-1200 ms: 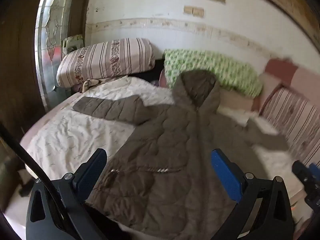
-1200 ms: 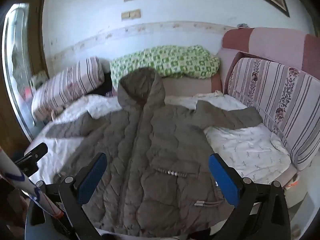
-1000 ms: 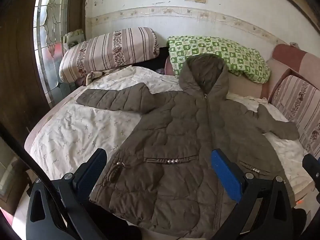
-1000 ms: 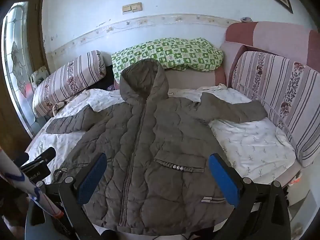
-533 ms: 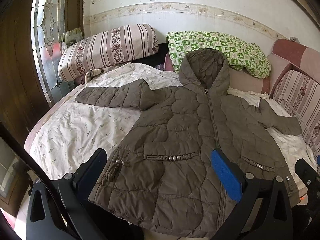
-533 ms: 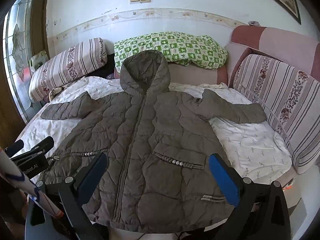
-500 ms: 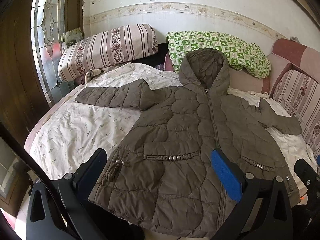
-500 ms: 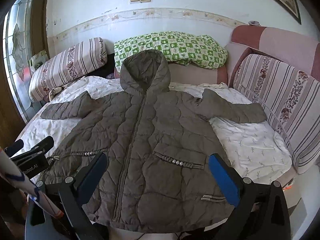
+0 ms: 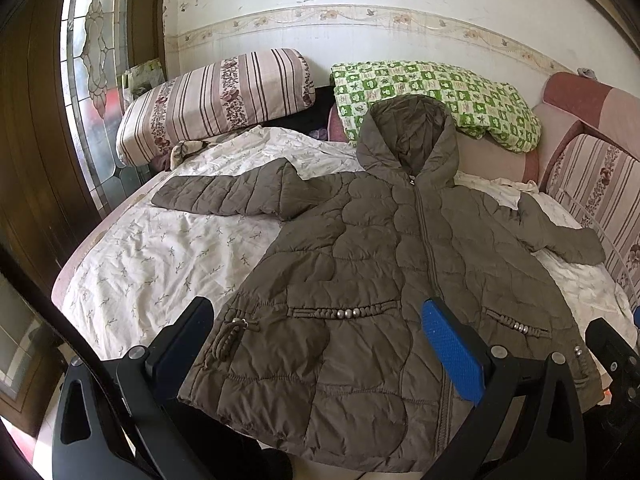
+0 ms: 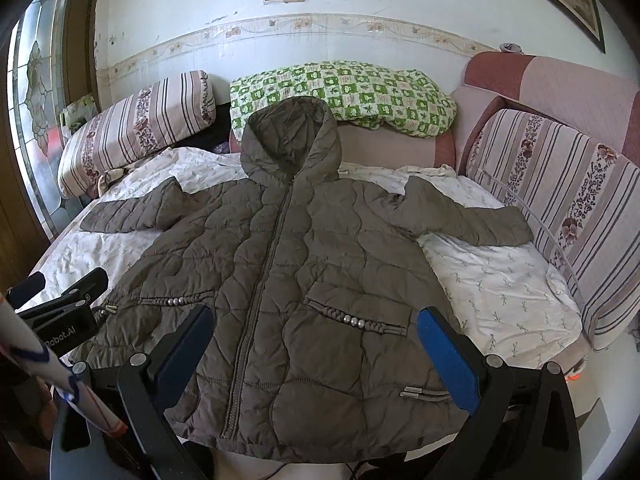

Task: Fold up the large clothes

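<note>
A large olive-brown quilted hooded jacket (image 9: 384, 264) lies flat, front up and zipped, on the bed; it also fills the right wrist view (image 10: 288, 264). Its sleeves spread out to the left (image 9: 228, 196) and right (image 10: 468, 216). The hood (image 10: 292, 148) points to the wall. My left gripper (image 9: 316, 340) is open and empty, held above the jacket's near hem. My right gripper (image 10: 312, 340) is open and empty above the same hem, further right. The left gripper's black body shows at the left edge of the right wrist view (image 10: 60, 312).
The bed has a white leaf-print sheet (image 9: 160, 264). A striped bolster (image 9: 216, 96) and a green checked pillow (image 9: 432, 92) lie at the wall. A striped sofa back (image 10: 568, 208) bounds the right side. A stained-glass door (image 9: 92, 80) stands at the left.
Both grippers have tilted down and moved a little closer to the bed, so the jacket now sits lower and larger in both views. The jacket has not moved. Both grippers stay open.
</note>
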Demonstrator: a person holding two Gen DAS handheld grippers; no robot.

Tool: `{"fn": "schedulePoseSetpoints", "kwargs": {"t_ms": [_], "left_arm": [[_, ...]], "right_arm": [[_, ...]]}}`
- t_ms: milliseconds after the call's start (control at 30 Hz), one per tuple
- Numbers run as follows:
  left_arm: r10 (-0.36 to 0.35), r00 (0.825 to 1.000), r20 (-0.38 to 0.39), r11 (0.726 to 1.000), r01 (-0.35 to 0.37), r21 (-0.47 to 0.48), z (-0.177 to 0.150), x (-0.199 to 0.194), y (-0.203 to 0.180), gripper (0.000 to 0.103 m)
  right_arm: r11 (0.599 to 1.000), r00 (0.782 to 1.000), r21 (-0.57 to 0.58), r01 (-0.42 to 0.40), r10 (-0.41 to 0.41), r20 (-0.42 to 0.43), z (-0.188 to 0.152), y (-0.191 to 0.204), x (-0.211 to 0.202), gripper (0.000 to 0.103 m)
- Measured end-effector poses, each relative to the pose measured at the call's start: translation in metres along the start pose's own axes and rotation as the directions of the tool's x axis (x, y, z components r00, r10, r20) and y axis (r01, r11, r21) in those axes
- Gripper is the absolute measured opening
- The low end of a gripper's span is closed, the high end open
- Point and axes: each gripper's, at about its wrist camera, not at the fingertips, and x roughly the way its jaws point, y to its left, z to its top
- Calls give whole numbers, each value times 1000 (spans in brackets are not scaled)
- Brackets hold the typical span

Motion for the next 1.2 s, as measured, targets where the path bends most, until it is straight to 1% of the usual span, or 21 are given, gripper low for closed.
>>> {"fn": "schedulePoseSetpoints", "kwargs": {"t_ms": [133, 167, 333, 367, 400, 467, 800, 867, 900, 967, 1067, 1200], "left_arm": [[1, 1000, -8, 1000, -1, 8, -2, -1, 0, 103], [2, 1000, -8, 1000, -2, 10, -2, -2, 0, 103], [4, 1000, -9, 1000, -4, 15, -2, -5, 1, 103], [6, 1000, -9, 1000, -6, 15, -2, -5, 1, 103], [8, 1000, -9, 1000, -8, 18, -2, -7, 2, 103], [10, 1000, -7, 1000, -10, 22, -2, -9, 4, 103], [27, 1000, 10, 999, -27, 43, 1, -23, -2, 103], [27, 1000, 14, 998, -28, 47, 3, -27, -4, 103], [29, 999, 16, 998, -30, 50, 3, -28, -6, 103], [25, 1000, 19, 998, -26, 56, 6, -31, -9, 103], [23, 999, 44, 998, -26, 61, 19, -34, -10, 103], [15, 993, 114, 999, -20, 49, 47, -30, -14, 103]], "right_arm": [[1000, 1000, 0, -1, 1, -8, 0, 1, 0, 103], [1000, 1000, -5, -10, 10, 9, -1, 0, 0, 103], [1000, 999, 17, -13, 13, -30, -1, -1, 0, 103], [1000, 999, 18, -14, 14, -30, -1, -1, 0, 103], [1000, 1000, 12, -25, 25, -9, -2, -1, 0, 103], [999, 1000, 15, -28, 28, -6, -2, -2, -1, 103], [999, 999, 43, -4, 7, -54, 1, -4, -9, 103], [999, 999, 49, -8, 10, -48, 0, -6, -11, 103], [998, 999, 54, -31, 33, -40, -1, -8, -12, 103], [997, 999, 64, -41, 43, -22, 1, -14, -13, 103], [994, 999, 94, -48, 48, 3, 2, -30, -12, 103], [990, 999, 142, 2, -10, 50, 15, -62, -10, 103]]}}
